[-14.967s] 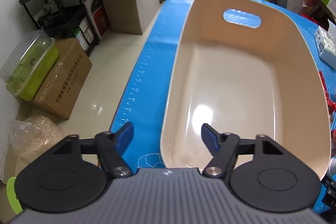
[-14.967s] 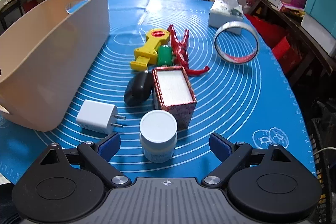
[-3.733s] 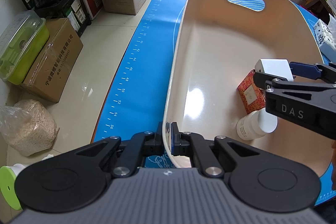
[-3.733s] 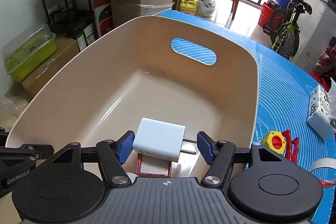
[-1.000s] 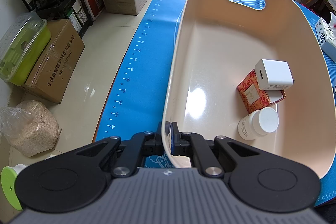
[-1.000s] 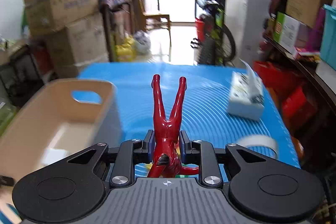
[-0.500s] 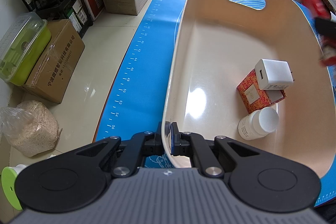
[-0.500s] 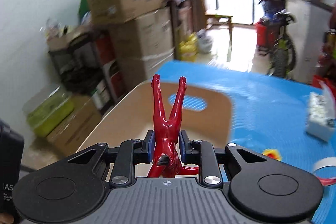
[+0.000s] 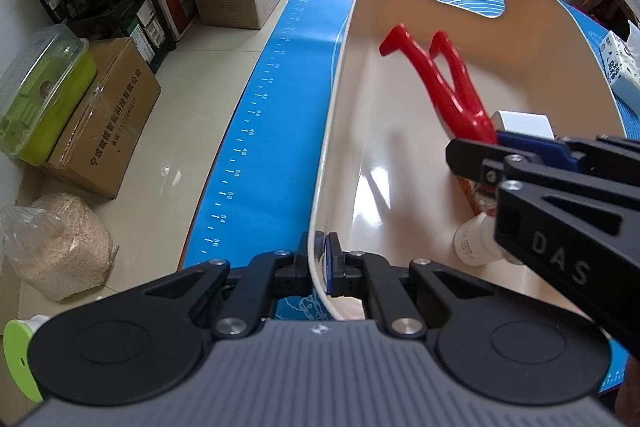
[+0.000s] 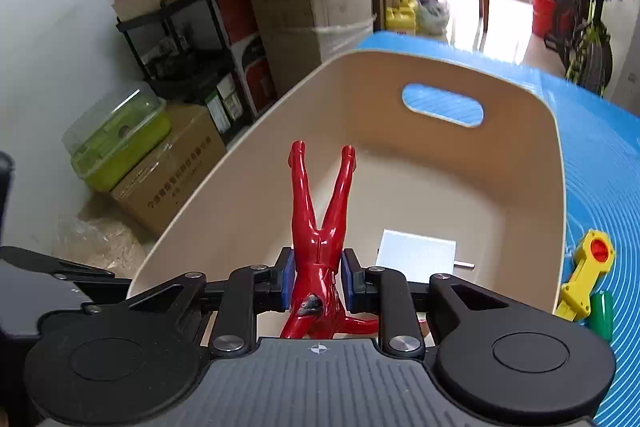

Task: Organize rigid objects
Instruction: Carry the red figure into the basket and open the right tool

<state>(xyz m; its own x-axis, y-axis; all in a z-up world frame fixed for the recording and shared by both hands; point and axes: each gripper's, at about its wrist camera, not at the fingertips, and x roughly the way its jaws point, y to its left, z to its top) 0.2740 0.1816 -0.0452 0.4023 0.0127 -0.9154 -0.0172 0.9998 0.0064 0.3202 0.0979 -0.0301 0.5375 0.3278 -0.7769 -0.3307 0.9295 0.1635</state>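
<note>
Since a second ago the right gripper point(image 9: 496, 143) has swung in over the beige bin point(image 9: 340, 99), bringing the red figure point(image 9: 436, 83) with it; the left gripper point(image 9: 318, 263) has not budged.

Left wrist view: left jaws clamped on the bin's near rim. The figure hangs above the bin floor, head end in the right jaws, legs aimed at the far wall, long axis running near-right to far-left. White charger point(image 9: 524, 123) and white bottle point(image 9: 476, 247) lie right under the gripper.

Right wrist view: right gripper point(image 10: 316, 285) pads squeeze the figure point(image 10: 320, 227) at the waist, legs pointing away toward the handle cutout. Yellow toy point(image 10: 588, 271) waits on the blue mat point(image 10: 600, 155).

Risk: released here, the figure likely lands across the charger point(image 10: 416, 253) and props up crooked; its glossy body may also twist in the pads.
</note>
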